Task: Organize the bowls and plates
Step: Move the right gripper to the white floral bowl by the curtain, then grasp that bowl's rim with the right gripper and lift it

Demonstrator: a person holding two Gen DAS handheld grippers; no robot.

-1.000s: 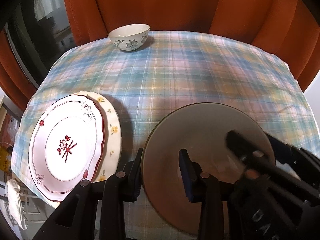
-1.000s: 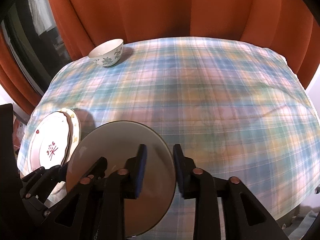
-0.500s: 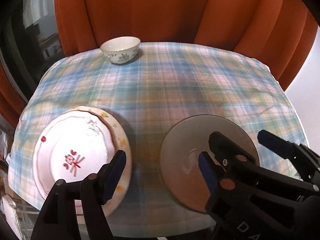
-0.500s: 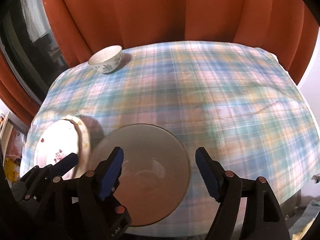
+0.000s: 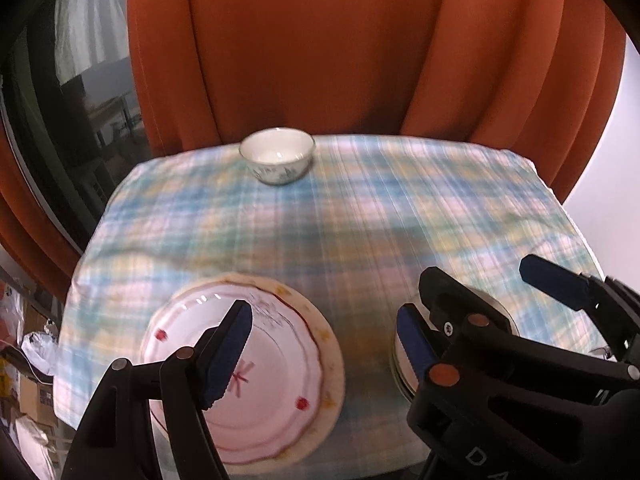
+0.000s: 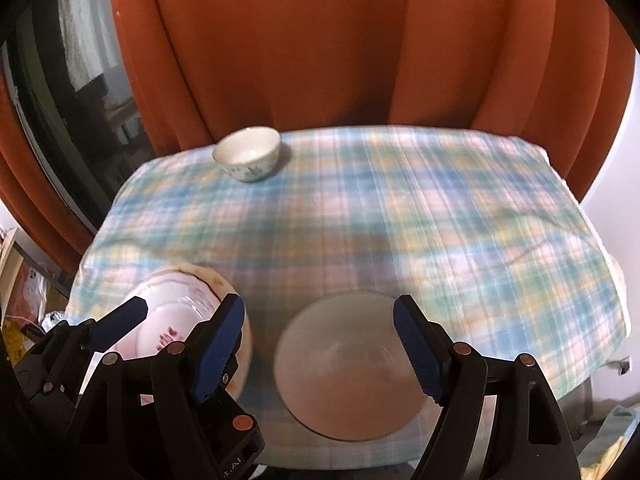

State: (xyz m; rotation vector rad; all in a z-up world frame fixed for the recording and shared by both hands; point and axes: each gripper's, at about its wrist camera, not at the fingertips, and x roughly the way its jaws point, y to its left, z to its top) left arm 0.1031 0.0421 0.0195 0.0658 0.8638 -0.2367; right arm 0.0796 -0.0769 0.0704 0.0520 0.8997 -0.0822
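From the left wrist camera: the left hand-held gripper (image 5: 322, 350) is spread wide with nothing between its blue pads, the jaws having just been opening. Under its left finger (image 5: 228, 354) sits the white plate (image 5: 276, 372) with red marks, stacked on a cream plate (image 5: 328, 364) whose rim peeks out on the far and right sides. Just past its right finger lies the grey plate (image 5: 502, 318), mostly hidden behind the right hand-held gripper (image 5: 486, 284), which crosses in from the right with its own pads apart. Well ahead, at the far edge of the counter (image 5: 380, 216) with its checked cloth, stands the small floral bowl (image 5: 277, 160), upright and alone. Orange curtains (image 5: 320, 48) hang behind it.

Over to the right wrist camera: the right hand-held gripper (image 6: 320, 348) is spread too, jaws just opened, and the grey plate (image 6: 344, 368) lies flat on the counter (image 6: 440, 220) below the gap, touching neither pad. To the left of its left finger (image 6: 218, 352) the white plate (image 6: 172, 320) rests on the cream plate (image 6: 220, 280), partly covered by the left hand-held gripper (image 6: 120, 322) reaching in from the lower left. The floral bowl (image 6: 248, 154) stands far ahead and to the left, near the curtains (image 6: 340, 48). The picture is blurred, so fine pattern detail is lost.
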